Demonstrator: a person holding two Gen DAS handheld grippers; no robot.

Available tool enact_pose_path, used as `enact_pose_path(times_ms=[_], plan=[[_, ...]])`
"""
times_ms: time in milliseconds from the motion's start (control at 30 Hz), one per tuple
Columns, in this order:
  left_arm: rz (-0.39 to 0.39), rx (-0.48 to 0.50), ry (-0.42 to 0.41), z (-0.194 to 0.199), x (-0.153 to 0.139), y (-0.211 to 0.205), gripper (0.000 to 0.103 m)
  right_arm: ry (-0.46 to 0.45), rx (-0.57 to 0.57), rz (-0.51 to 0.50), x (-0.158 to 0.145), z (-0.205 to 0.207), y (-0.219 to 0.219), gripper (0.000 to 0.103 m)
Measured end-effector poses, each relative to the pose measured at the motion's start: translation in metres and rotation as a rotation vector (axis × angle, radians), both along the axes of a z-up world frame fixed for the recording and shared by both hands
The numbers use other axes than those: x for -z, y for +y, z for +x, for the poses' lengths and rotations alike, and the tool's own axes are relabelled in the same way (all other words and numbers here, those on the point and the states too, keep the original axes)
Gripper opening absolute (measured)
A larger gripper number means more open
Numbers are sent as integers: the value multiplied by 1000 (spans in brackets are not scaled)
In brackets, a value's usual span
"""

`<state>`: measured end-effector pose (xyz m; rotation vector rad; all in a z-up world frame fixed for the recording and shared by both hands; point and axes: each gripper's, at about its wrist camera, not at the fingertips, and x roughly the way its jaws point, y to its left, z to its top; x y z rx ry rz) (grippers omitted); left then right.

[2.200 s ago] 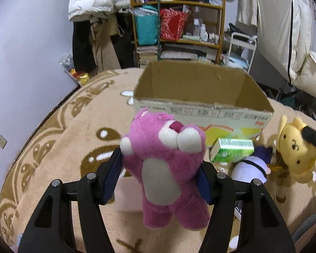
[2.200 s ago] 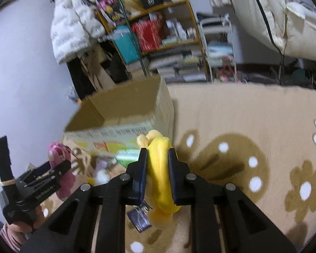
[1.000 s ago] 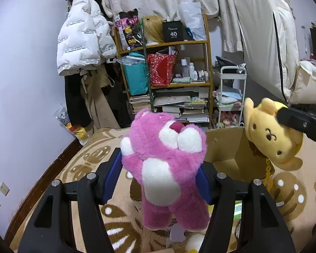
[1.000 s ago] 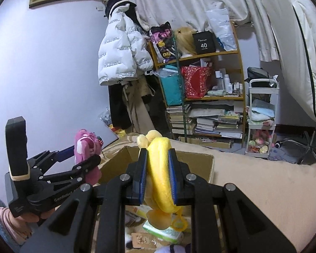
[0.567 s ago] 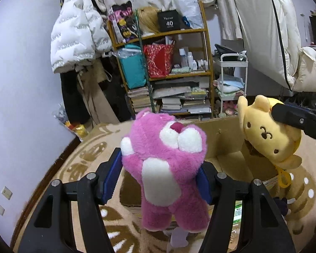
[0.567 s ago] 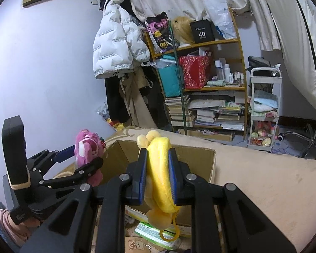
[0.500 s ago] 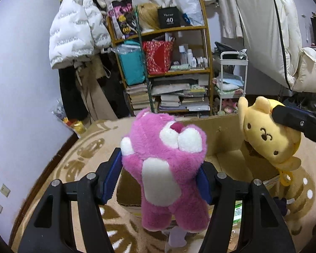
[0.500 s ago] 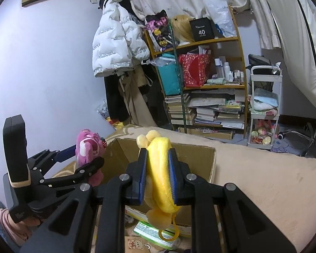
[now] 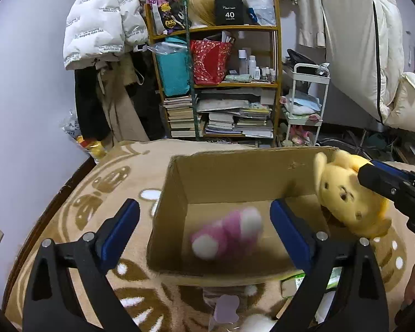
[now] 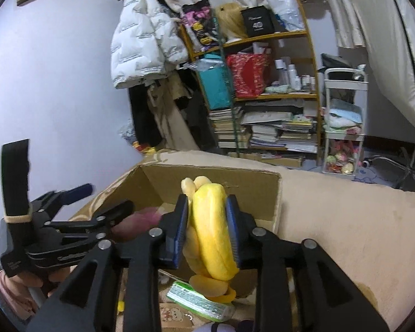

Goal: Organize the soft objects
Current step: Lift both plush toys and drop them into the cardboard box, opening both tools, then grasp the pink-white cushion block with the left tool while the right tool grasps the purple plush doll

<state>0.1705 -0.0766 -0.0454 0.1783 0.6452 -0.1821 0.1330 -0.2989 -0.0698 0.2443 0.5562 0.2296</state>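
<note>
From the left wrist, the left tongs stand spread wide, gripping nothing, over the open cardboard box. The pink plush, blurred, is inside the box between the blue pads, touching neither. At the right edge the yellow plush hangs over the box's right wall, pinched by the right tongs.

From the right wrist, the right tongs are clamped on the yellow plush, held above the box's near edge. The left tongs sit parted at the left, the pink plush a blur beside them. A green packet lies on the beige rug below.
</note>
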Motion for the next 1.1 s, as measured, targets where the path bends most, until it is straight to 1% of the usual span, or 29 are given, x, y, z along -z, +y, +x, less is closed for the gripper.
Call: enact_pose_path(times_ms=[100, 167, 267, 300, 367, 400, 467, 500, 600, 733, 833, 900, 1000, 1100], plan=[[23, -25, 5, 0, -2, 3, 95, 7, 0, 8, -2, -2, -2, 49], [17, -36, 18, -2, -3, 7, 95, 5, -1, 10, -3, -6, -3, 61], [13, -61, 31, -5, -7, 16, 99, 9, 24, -21, -6, -14, -3, 72], [13, -67, 29, -9, -9, 19, 100, 15, 28, -21, -6, -16, -3, 74], [13, -66, 29, -14, -12, 23, 100, 20, 27, -14, -6, -23, -5, 85], [15, -69, 31, -18, -15, 26, 100, 21, 33, -14, -7, -27, -5, 89], [10, -75, 50, -24, -19, 32, 100, 20, 50, -23, -10, -34, -4, 101], [4, -74, 64, -27, -21, 34, 100, 16, 58, -30, -12, -39, -4, 103], [1, -111, 72, -40, -29, 44, 100, 8, 65, -46, -17, -50, -1, 103], [-12, -122, 99, -60, -40, 54, 100, 12, 60, -51, -24, -64, 2, 103], [-2, -126, 101, -77, -46, 57, 100, 8, 60, -45, -29, -77, 5, 103], [-8, -123, 122, -87, -46, 60, 100, 19, 55, -44, -30, -84, 7, 103], [-45, -130, 166, -96, -42, 69, 100, 45, 41, -29, -29, -94, 11, 103], [-61, -136, 193, -103, -38, 73, 100, 76, 36, -22, -24, -101, 14, 103]])
